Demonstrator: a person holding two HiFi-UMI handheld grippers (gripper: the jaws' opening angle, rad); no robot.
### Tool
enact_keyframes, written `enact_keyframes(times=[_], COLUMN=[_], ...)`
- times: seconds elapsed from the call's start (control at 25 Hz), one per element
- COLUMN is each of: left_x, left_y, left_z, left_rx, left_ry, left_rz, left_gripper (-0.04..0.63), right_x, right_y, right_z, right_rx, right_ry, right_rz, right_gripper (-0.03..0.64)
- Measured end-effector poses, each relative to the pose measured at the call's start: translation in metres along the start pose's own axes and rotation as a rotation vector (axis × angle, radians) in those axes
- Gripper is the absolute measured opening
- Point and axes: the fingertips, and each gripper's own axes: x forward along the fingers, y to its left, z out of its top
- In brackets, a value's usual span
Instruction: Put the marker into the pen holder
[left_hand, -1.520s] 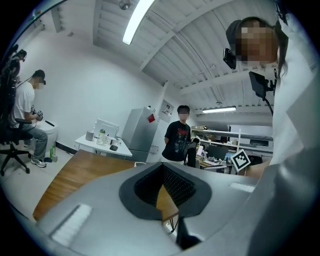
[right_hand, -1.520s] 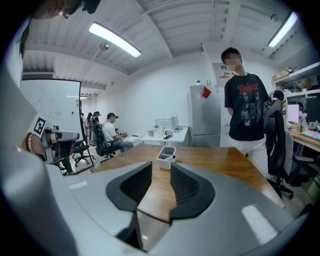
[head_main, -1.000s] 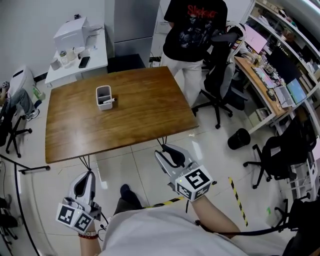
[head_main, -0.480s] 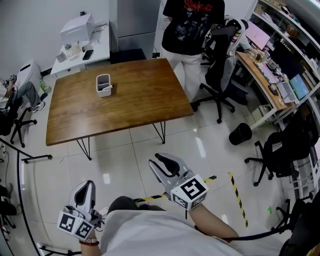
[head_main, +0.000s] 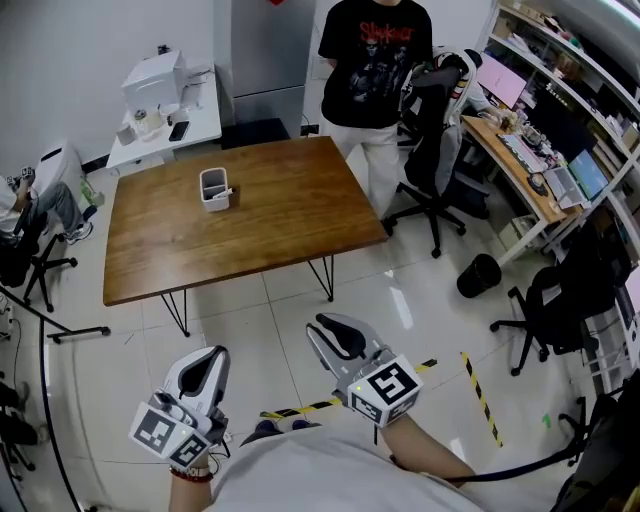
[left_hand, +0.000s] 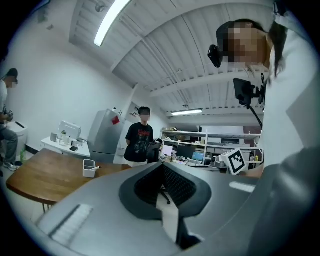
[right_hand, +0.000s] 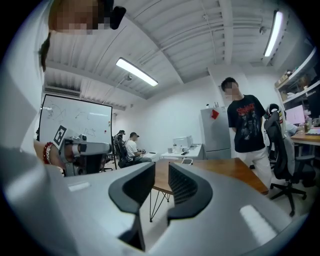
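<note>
The white pen holder (head_main: 214, 189) stands on the brown wooden table (head_main: 280, 225), far ahead of both grippers. A slim marker (left_hand: 96, 168) leans out of its top; the holder (left_hand: 89, 168) also shows small in the left gripper view. Over the tiled floor, well short of the table, my left gripper (head_main: 208, 357) is shut with nothing in it, its tips meeting (left_hand: 162, 166). My right gripper (head_main: 331, 326) is open with a narrow gap (right_hand: 161, 170). Its jaws have just been closing, and nothing is between them. It points toward the table, where the holder (right_hand: 186, 161) is tiny.
A person in a black T-shirt (head_main: 375, 60) stands behind the table beside a black office chair (head_main: 435, 110). A white side table with a printer (head_main: 160, 90) is at the back left, a black bin (head_main: 478, 277) at right, and yellow-black tape (head_main: 480, 395) on the floor.
My left gripper has risen and moved right in the head view. The right gripper's jaws stand narrower. The table sits farther from me than a second ago.
</note>
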Motion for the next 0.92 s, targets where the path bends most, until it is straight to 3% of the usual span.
enact_keyframes(times=[0.28, 0.6, 0.92], left_x=[-0.061, -0.081, -0.083], left_y=[0.033, 0.04, 0.046], left_z=[-0.009, -0.019, -0.022], left_rx=[-0.03, -0.064, -0.064], left_ry=[0.032, 0.043, 0.059], left_rz=[0.115, 0.121, 0.13], left_gripper=[-0.006, -0.006, -0.006], right_x=[0.032, 0.044, 0.037], right_y=[0.048, 0.071, 0.061], right_z=[-0.003, -0.006, -0.006], right_rx=[-0.024, -0.046, -0.044], right_ry=[0.033, 0.048, 0.051], right_rz=[0.074, 0.107, 0.074], right_gripper=[0.066, 0.064, 0.064])
